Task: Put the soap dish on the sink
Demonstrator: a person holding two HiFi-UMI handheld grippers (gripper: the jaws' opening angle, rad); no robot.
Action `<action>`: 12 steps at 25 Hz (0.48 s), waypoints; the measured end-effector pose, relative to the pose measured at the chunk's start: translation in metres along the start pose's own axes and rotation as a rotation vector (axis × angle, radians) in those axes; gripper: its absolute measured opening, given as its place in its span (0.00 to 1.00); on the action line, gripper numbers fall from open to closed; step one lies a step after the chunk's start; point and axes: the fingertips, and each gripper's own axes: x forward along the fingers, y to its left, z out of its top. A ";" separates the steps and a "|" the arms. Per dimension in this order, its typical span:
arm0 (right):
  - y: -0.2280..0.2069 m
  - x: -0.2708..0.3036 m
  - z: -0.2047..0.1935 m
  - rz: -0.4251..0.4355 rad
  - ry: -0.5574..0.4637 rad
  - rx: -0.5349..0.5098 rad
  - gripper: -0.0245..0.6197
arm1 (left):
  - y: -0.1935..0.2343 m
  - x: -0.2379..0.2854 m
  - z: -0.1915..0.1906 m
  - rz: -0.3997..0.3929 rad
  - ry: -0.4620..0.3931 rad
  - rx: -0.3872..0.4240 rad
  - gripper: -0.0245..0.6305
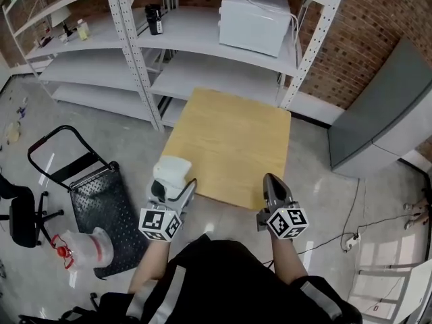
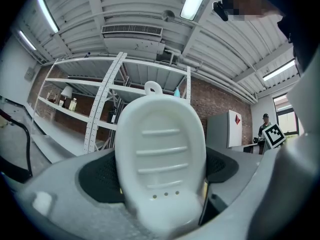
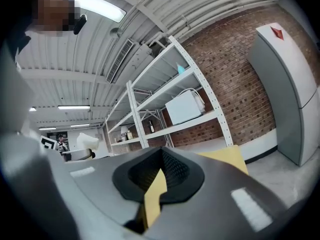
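Soap dish (image 2: 160,154): clamping it upright, long axis rising between the jaws, in left claw (image 1: 173,187), holding right claw (image 1: 272,184) closed, empty.

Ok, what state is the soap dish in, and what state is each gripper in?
soap dish: clamped in the left gripper, off the table, ribbed face towards that gripper's camera.
left gripper: shut on the soap dish, jaws wide apart around it.
right gripper: shut, nothing between its jaws.
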 end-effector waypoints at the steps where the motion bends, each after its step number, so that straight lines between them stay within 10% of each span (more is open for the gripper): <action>1: -0.001 -0.001 0.001 0.005 -0.003 0.001 0.04 | -0.001 0.000 0.000 0.004 0.001 0.001 0.76; 12: -0.004 0.008 0.003 0.085 0.007 0.021 0.05 | -0.008 -0.010 0.010 0.060 -0.021 0.029 0.76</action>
